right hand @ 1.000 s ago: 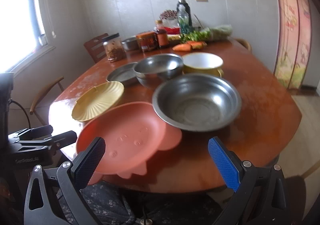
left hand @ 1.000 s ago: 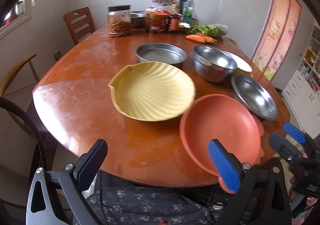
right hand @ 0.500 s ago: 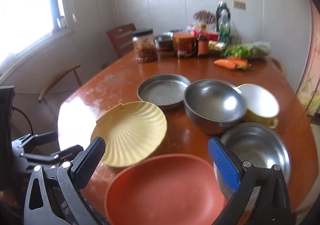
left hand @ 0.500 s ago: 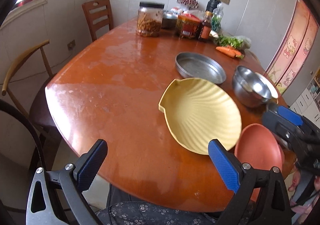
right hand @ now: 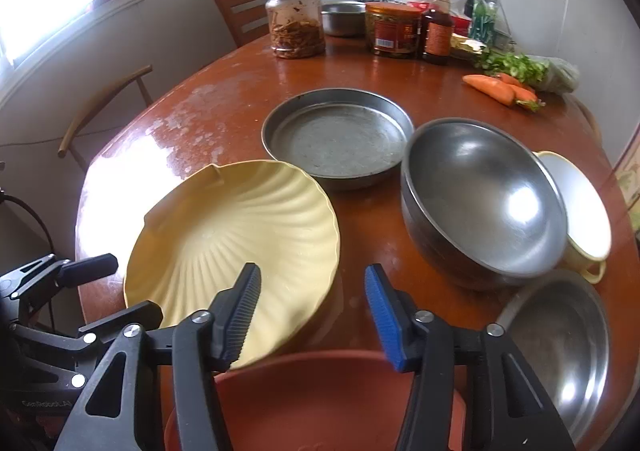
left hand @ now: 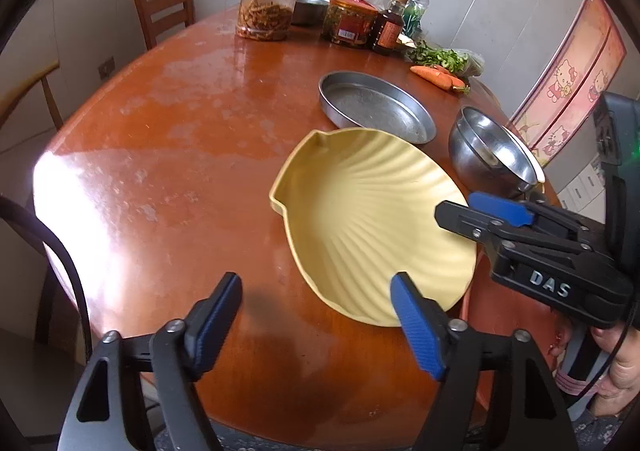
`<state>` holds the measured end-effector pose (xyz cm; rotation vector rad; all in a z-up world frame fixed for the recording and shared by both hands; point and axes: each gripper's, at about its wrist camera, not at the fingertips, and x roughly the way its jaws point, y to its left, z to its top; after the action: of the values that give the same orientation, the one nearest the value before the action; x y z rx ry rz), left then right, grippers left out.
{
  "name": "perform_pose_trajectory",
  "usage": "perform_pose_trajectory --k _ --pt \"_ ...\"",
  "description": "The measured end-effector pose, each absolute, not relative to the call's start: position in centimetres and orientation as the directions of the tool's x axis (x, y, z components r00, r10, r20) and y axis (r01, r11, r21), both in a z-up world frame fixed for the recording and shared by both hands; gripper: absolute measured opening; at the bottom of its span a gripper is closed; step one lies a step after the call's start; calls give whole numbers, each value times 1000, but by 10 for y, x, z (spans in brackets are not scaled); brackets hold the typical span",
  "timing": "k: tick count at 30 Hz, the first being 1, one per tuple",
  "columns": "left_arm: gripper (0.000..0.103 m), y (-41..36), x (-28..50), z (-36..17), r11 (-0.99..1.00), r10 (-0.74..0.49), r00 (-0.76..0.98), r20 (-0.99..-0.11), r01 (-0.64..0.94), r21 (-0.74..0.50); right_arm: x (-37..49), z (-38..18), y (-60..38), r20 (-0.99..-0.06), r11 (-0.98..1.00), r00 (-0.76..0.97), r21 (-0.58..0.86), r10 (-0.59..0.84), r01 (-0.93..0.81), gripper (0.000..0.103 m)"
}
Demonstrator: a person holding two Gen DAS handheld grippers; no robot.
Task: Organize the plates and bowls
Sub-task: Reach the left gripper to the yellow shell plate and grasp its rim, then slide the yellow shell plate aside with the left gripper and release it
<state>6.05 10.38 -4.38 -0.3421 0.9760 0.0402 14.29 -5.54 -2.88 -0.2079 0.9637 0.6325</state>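
Observation:
A yellow shell-shaped plate [left hand: 372, 219] [right hand: 240, 235] lies flat on the round wooden table [left hand: 180, 155]. My left gripper [left hand: 318, 311] hovers at its near left rim with its jaws closing; the pads touch nothing. My right gripper [right hand: 312, 311] is closing too, above the gap between the yellow plate and an orange plate [right hand: 320, 403] just below it, gripping nothing. From the left wrist, the right gripper [left hand: 480, 211] reaches over the yellow plate's right edge. Behind stand a flat steel pan [right hand: 340, 135], a deep steel bowl [right hand: 480, 199], a yellow cup-like bowl [right hand: 580, 211] and a second steel bowl [right hand: 560, 347].
Jars [right hand: 298, 23], sauce bottles [right hand: 438, 31], carrots [right hand: 496, 89] and greens crowd the table's far side. Wooden chairs [left hand: 164, 3] stand at the back left. The table's left half [right hand: 192, 119] holds no dishes. A person's hand [left hand: 616, 371] holds the right gripper.
Both grippers' jaws have narrowed from wide open. Both views have swung left toward the yellow plate, and the right gripper now reaches over that plate's right edge.

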Motion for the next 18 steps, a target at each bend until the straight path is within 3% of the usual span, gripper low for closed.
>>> perform_pose_trajectory --k 4,7,10,18 --pt "56 101 63 -45 948 -122 567 -814 -177 -266 152 -36 -51 -834 786 359 135 418 -603 29" --pt "45 100 63 -45 951 -108 573 -813 -180 -253 152 -37 -47 -832 777 351 141 428 -613 21" --pt "39 107 63 -46 946 -106 578 -809 -192 -261 150 -36 -43 -824 764 353 143 444 -629 19" --pt "37 139 51 -42 925 -76 597 -798 -257 -281 134 -24 -23 -798 726 357 141 486 -674 19"
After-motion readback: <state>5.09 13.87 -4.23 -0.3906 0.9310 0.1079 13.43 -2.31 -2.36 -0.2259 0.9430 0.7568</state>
